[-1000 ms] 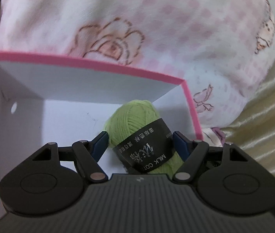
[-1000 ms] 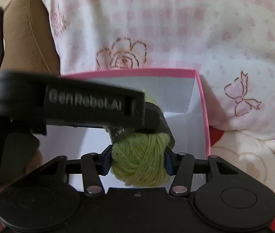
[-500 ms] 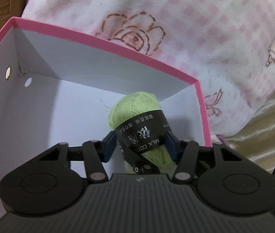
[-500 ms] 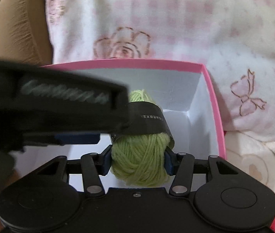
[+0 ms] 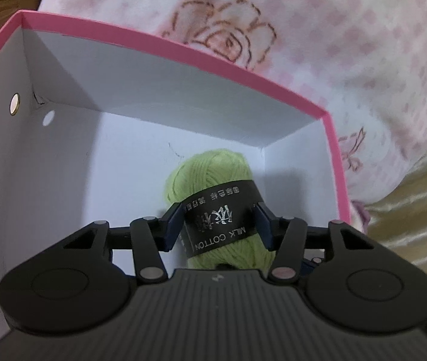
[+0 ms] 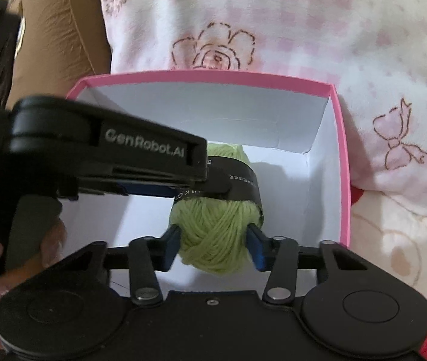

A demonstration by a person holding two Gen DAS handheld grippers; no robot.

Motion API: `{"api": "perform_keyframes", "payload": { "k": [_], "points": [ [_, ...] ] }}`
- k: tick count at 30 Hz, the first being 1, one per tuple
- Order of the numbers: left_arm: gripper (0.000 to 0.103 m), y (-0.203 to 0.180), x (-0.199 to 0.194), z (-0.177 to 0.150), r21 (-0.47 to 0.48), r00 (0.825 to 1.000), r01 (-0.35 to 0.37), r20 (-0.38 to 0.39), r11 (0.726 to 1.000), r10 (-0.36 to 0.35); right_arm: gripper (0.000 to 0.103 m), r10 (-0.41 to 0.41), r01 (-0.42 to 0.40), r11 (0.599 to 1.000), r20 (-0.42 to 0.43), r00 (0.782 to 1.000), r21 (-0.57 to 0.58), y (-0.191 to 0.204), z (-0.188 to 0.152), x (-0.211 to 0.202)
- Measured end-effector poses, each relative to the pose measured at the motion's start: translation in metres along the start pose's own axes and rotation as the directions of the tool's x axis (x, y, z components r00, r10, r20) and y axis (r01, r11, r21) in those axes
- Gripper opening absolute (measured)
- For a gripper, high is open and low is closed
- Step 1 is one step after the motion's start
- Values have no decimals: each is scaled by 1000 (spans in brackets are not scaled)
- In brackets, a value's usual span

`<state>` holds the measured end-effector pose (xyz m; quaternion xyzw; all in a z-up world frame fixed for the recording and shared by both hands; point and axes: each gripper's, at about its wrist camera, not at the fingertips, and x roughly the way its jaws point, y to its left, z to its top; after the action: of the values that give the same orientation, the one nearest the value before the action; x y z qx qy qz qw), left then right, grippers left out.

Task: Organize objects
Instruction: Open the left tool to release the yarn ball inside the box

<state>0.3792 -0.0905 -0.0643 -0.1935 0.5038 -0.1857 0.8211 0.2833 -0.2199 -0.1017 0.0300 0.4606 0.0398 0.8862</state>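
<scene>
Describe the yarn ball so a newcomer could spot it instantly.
Find the pink-rimmed white box resting against the pink floral blanket. Inside, toward its right wall, sits the yarn, between both grippers' blue pads. It is the box's only content: lime green, wrapped by a black "MILK COTTON" band.

**Left gripper closed on yarn ball inside box**

The left gripper (image 5: pixel 218 225) clamps a green yarn ball (image 5: pixel 213 174) at its black paper band (image 5: pixel 222 219), one blue pad against each side. Its jaws have just been closing, with the yarn between them. The ball sits inside a pink-rimmed box (image 5: pixel 183 48) with white inner walls, near the far right corner. A pink patterned blanket (image 5: pixel 319 39) lies behind the box.
</scene>
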Motion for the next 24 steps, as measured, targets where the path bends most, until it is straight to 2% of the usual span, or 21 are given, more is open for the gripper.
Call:
{"api": "perform_keyframes", "payload": {
  "k": [3, 7, 9, 13, 15, 17, 21, 24],
  "points": [
    [53, -8, 3, -5, 26, 1000, 10, -13, 1000, -9, 44, -8, 8, 997, -8, 1000, 79, -5, -5, 4],
    [51, -15, 6, -7, 60, 999, 28, 18, 998, -29, 43, -86, 82, 993, 39, 996, 81, 4, -12, 1],
    [49, -15, 7, -4, 55, 999, 40, 32, 998, -42, 40, -101, 94, 989, 57, 993, 110, 1, -12, 1],
    [42, -17, 3, 5, 112, 999, 35, 22, 993, -37, 35, -125, 116, 985, 70, 990, 128, -4, -3, 6],
    [35, -13, 1, 7, 114, 998, 57, 17, 992, -59, 34, -133, 122, 982, 70, 989, 146, -6, 1, 11],
    [27, -16, 1, 5, 161, 999, 28, 23, 986, -32, 34, -147, 133, 979, 83, 986, 154, -7, 1, 11],
    [27, -15, 5, 2, 162, 999, -14, 45, 987, 7, 36, -72, 57, 979, 74, 995, 195, -13, -1, 12],
    [26, -10, 10, 4, 132, 999, 25, 41, 991, -30, 31, 21, -42, 977, 102, 995, 208, -24, -5, -1]
  ]
}}
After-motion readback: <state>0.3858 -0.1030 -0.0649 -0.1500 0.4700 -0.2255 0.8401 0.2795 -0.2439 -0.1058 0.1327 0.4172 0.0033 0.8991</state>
